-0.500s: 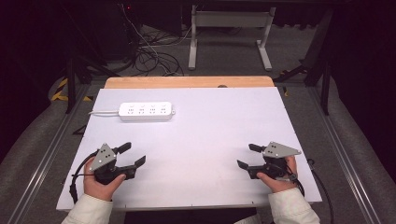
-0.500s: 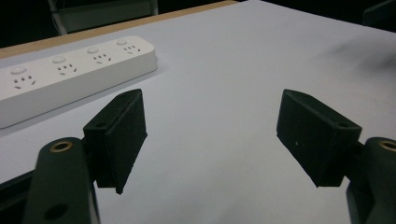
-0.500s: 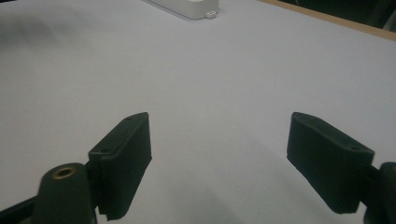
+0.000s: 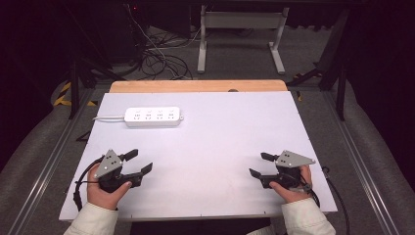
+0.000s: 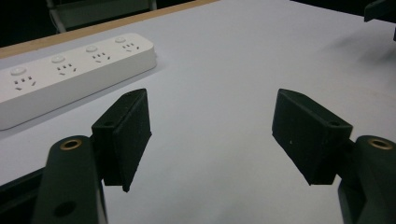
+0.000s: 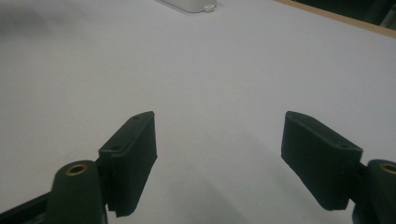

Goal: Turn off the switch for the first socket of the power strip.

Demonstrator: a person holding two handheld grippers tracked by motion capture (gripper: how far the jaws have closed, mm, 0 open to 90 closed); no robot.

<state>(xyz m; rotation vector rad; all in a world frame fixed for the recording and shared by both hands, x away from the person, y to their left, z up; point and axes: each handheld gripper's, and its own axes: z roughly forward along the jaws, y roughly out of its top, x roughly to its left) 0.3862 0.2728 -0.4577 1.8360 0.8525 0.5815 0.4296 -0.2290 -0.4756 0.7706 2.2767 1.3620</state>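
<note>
both tongs, the left tongs and the right tongs, are resting wide open and empty on the white surface, so the work is only starting, and the next move is probably calling for a reach to the power strip lying near the far left edge.

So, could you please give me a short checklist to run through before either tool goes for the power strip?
1. Left tool open, nothing between its jaws: ok.
2. Right tool open, nothing between its jaws: ok.
3. Power strip lying flat on the white table top, sockets facing up: ok.
4. Bare table between the left tool and the strip, nothing in the way: ok.
5. Strip's cord running off the left edge, away from both tools: ok.
6. Whether the cord is plugged in or has slack: cannot tell.
</note>
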